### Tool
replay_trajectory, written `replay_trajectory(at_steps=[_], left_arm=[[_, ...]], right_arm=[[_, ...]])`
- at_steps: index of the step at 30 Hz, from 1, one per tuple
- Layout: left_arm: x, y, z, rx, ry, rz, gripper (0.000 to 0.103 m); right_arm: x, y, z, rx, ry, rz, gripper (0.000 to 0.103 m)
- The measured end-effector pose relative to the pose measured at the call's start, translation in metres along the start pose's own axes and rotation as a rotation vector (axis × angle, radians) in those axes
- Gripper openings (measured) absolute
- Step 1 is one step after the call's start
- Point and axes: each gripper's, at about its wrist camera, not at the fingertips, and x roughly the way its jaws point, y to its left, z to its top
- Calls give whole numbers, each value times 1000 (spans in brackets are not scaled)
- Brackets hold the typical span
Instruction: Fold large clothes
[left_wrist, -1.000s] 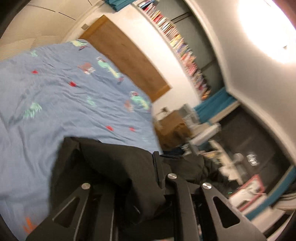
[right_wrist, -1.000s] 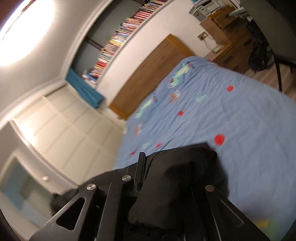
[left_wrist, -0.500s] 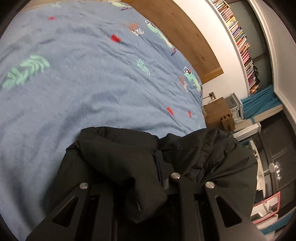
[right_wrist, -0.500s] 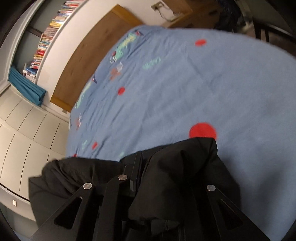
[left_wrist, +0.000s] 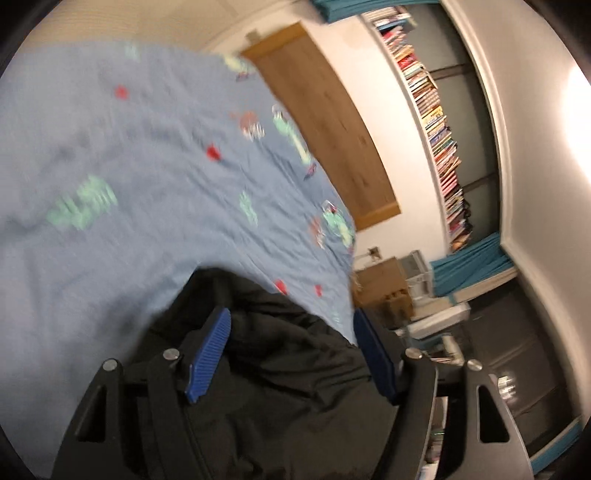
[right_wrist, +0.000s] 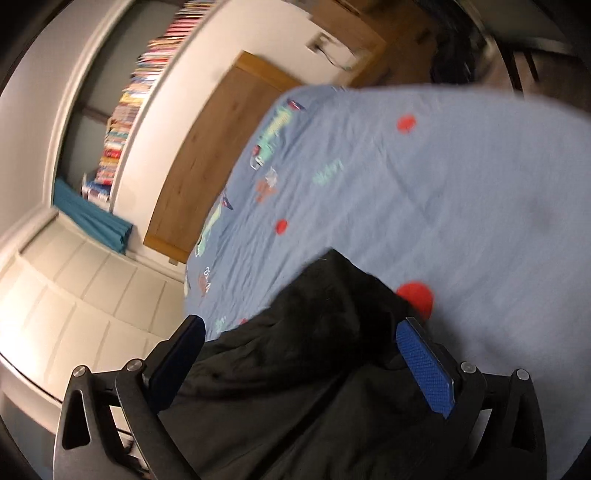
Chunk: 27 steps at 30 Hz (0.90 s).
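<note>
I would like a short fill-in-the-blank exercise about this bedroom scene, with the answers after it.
1. The garment between the jaws is ____ in colour.
2. The jaws of the left gripper and the right gripper are both ____.
3. The garment lies on a ____ bedspread with red dots.

Answers: black; open; blue

Left gripper (left_wrist: 291, 332) jaws spread wide, right gripper (right_wrist: 299, 343) jaws likewise apart

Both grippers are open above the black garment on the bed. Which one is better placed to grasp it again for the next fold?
Probably the right gripper: a raised ridge of the black garment sits between its open pads. The left gripper is open over flatter cloth near the bed's edge.
</note>
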Motion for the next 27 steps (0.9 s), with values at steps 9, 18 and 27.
replay_trajectory(at_steps=[9, 18, 27], left_arm=[[3, -115, -64, 385, 118, 189, 68], [122, -175, -149, 670, 277, 318, 68], [239, -115, -150, 684, 343, 483, 77]], right_arm=[[-26, 137, -56, -448, 74, -28, 102], [61, 213, -149, -838, 226, -112, 99], [165, 159, -152, -828, 370, -267, 101]])
